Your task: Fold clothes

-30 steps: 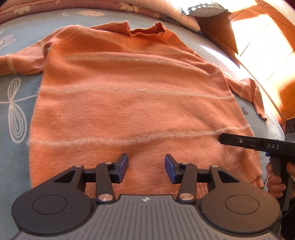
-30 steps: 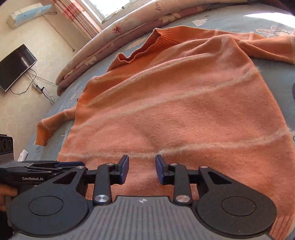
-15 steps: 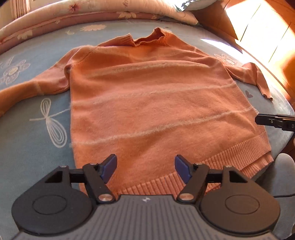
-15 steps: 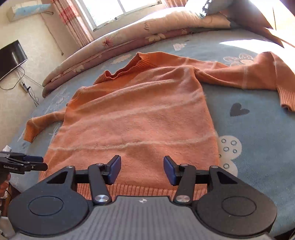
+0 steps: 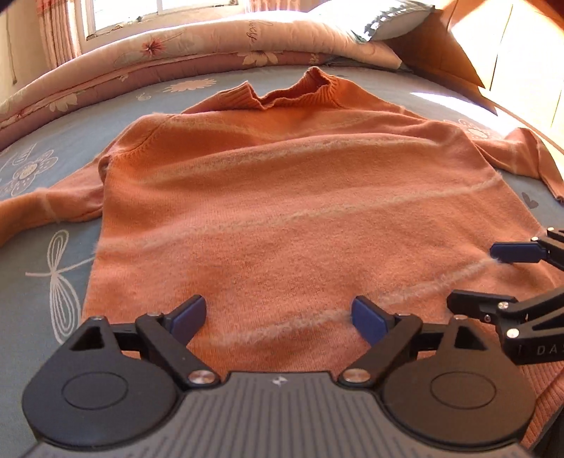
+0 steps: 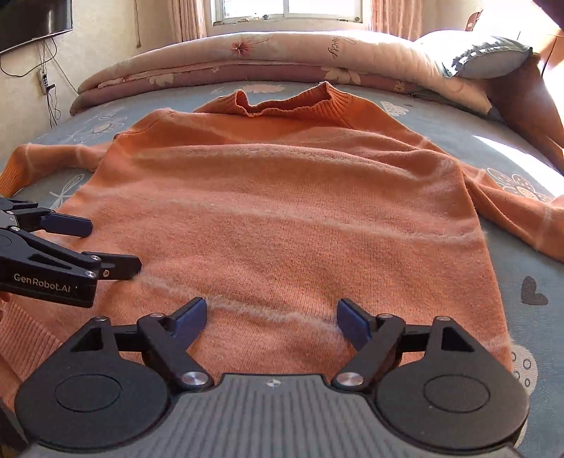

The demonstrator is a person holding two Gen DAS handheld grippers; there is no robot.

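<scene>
An orange sweater (image 5: 289,211) with pale fuzzy stripes lies flat on the bed, collar (image 5: 292,93) at the far end, sleeves spread left (image 5: 46,208) and right (image 5: 521,155). It also shows in the right wrist view (image 6: 282,218). My left gripper (image 5: 278,317) is open and empty over the lower body of the sweater. My right gripper (image 6: 271,317) is open and empty over the same lower part, further right. Each gripper shows in the other's view: the right one (image 5: 486,278) at the right edge, the left one (image 6: 102,246) at the left edge.
The blue patterned bedsheet (image 5: 46,282) shows around the sweater. A rolled pink floral quilt (image 6: 282,53) and a grey pillow (image 6: 486,56) lie along the far side. A wooden headboard (image 5: 511,53) is at the right, a window (image 6: 285,14) and a wall television (image 6: 31,21) beyond.
Both grippers have opened wider and now face the collar squarely from low over the hem end. They now sit close side by side.
</scene>
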